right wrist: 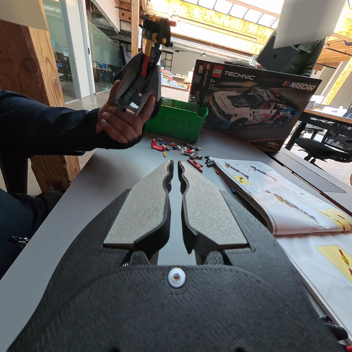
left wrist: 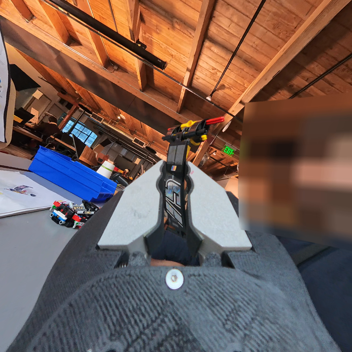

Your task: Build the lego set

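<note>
The left tongs [left wrist: 174, 165] point steeply upward toward a timber ceiling [left wrist: 219, 57] and are clamped on a long black brick-built assembly [left wrist: 176, 182] that runs up the middle of the frame between both grey fingers [left wrist: 141, 205]. The assembly's top end, with yellow and red pieces [left wrist: 192, 129], sticks out above the fingertips. In the right wrist view the same tongs and assembly appear in the upper left of the frame, raised well above the worktop [right wrist: 106, 181] in a person's hand [right wrist: 122, 122] with a dark sleeve.

The right tongs [right wrist: 175, 163] sit at the centre of their frame, hovering low over the grey worktop. Their 2 fingers are nearly together, with only a narrow slit between the tips and nothing gripped.

Just beyond the right tongs lies a scatter of small loose pieces [right wrist: 182, 150], red, blue, white, grey and black. A green bin [right wrist: 175, 123] stands behind them, and a large printed box [right wrist: 253, 102] stands upright to its right. An open instruction booklet [right wrist: 276, 192] lies at the right of the frame. In the left wrist view a blue bin [left wrist: 70, 175] and a small partly built model [left wrist: 72, 213] sit at the left.
</note>
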Demonstrator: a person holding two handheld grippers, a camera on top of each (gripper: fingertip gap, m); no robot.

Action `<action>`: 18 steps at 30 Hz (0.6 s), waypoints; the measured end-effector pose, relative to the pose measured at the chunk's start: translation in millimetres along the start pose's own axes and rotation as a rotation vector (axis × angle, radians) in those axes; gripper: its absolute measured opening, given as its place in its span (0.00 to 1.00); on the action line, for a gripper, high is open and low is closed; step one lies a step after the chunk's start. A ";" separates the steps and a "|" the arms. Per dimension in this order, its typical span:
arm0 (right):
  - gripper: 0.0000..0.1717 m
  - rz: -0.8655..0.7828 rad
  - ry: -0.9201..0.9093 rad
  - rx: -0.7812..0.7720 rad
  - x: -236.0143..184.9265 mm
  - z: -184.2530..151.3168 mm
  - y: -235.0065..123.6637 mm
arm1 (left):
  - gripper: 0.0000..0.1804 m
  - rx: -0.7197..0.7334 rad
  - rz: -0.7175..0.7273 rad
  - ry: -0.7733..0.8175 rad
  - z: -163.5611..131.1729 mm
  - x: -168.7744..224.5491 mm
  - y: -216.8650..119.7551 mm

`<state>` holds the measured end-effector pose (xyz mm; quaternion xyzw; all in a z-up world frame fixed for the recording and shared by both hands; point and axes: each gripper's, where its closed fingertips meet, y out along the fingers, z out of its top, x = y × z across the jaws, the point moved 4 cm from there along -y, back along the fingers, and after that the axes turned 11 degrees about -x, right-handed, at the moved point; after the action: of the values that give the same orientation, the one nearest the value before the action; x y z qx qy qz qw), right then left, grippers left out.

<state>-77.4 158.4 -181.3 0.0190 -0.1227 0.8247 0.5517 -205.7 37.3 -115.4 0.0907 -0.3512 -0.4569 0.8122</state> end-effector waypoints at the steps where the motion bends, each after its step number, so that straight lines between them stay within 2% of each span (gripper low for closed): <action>1: 0.01 0.000 0.000 0.000 0.0 -0.1 0.0 | 0.09 -0.010 0.002 0.003 -1.7 -0.2 1.0; 18: 0.02 0.020 -0.005 0.000 -3.0 -1.5 1.7 | 0.09 -0.302 0.101 0.058 -45.7 -10.8 23.4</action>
<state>-77.6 155.4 -183.6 0.0199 -0.1244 0.8302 0.5430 -163.6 51.3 -143.4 -0.0370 -0.2588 -0.4601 0.8485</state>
